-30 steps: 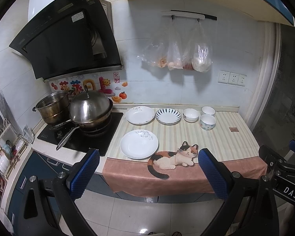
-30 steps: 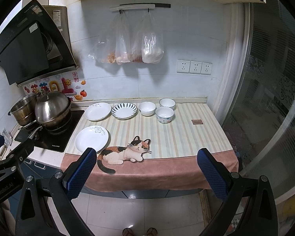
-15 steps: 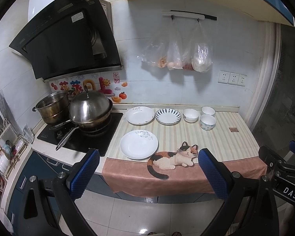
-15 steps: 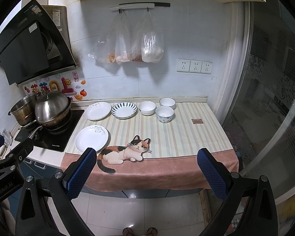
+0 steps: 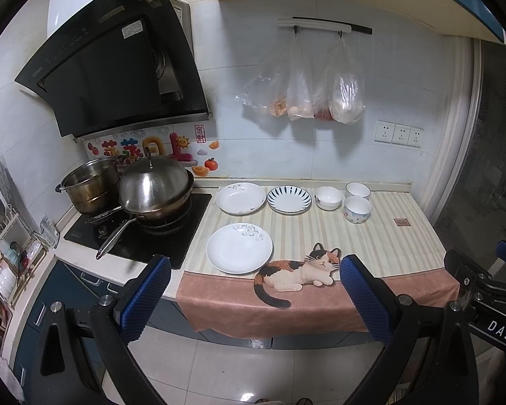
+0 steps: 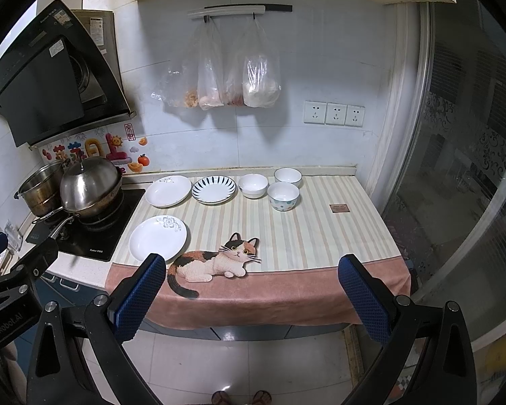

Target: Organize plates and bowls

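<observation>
Nothing was grabbed yet: both grippers (image 5: 253, 290) (image 6: 251, 287) hung wide open, plates (image 5: 239, 252) and bowls (image 5: 357, 209) well ahead, needing a reach in.

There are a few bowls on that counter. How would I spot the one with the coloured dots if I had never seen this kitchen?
Start at the striped cloth with the cat picture that covers the counter, and look toward its back right part, below the wall sockets. Three bowls cluster there; the dotted bowl is the one nearest the counter's front edge. Its outside wall carries small coloured spots, which the other two bowls lack.
</observation>
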Demonstrator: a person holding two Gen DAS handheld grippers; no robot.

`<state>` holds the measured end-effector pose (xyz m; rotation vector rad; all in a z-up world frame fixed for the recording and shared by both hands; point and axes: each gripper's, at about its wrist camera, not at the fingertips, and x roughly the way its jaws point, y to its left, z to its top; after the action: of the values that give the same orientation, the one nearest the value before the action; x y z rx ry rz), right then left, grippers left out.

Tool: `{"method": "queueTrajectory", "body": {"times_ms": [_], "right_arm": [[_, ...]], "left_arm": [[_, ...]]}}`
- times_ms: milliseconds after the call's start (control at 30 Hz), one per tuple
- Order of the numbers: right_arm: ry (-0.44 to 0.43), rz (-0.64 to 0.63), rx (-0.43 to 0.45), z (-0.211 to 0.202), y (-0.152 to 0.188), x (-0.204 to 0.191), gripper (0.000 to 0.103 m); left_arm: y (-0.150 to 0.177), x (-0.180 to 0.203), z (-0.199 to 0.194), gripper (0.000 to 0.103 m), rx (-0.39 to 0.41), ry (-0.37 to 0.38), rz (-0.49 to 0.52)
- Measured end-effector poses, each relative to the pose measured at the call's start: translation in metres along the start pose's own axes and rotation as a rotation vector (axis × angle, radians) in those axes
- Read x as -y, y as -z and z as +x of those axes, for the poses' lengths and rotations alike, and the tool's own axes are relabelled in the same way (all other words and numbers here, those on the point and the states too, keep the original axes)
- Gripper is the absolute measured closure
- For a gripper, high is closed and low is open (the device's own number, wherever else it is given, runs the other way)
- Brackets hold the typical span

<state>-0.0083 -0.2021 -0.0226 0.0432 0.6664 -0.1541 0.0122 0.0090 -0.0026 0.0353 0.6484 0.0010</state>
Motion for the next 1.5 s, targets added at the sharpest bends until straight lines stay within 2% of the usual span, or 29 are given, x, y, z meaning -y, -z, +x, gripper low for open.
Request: {"method": "queueTrajectory", "body": {"times_ms": [167, 333, 500, 700, 1033, 1133, 1233, 1367, 1467, 1500], "right_arm": [[-0.002, 0.029, -0.007, 0.007, 0.003, -0.006, 0.000], [-0.075, 0.101, -0.050, 0.046, 0.012, -0.014, 0.000], [-0.143, 0.133, -0.166, 0.116, 0.017, -0.034, 0.000], [-0.174, 0.112, -0.287, 0.208, 0.015, -0.062, 0.000], [-0.256, 0.003, -0.477, 0.403, 0.006, -0.117, 0.001], [-0.297, -0.036, -0.550, 0.463, 0.005, -0.134, 0.003], [-0.336, -0.071, -0.619, 0.520, 0.008, -0.153, 0.010], [-0.386, -0.094, -0.704, 0.590, 0.013, -0.174, 0.026], [-0.438, -0.086, -0.769, 0.629, 0.017, -0.187, 0.038], [-0.453, -0.083, -0.782, 0.636, 0.018, -0.190, 0.044]], "left_arm": [[0.003, -0.007, 0.014, 0.000, -0.017, 0.009, 0.002], [0.004, -0.027, 0.064, 0.000, -0.055, -0.022, -0.005], [0.004, -0.058, 0.132, 0.000, -0.123, -0.068, -0.022], [0.005, -0.086, 0.223, 0.000, -0.267, -0.086, -0.083], [0.018, -0.118, 0.390, 0.003, -0.511, -0.120, -0.173], [0.025, -0.128, 0.443, 0.010, -0.594, -0.125, -0.204], [0.036, -0.138, 0.488, 0.022, -0.682, -0.123, -0.228], [0.048, -0.147, 0.534, 0.039, -0.752, -0.102, -0.248], [0.053, -0.148, 0.555, 0.049, -0.784, -0.079, -0.243], [0.055, -0.148, 0.562, 0.054, -0.799, -0.072, -0.241]]}}
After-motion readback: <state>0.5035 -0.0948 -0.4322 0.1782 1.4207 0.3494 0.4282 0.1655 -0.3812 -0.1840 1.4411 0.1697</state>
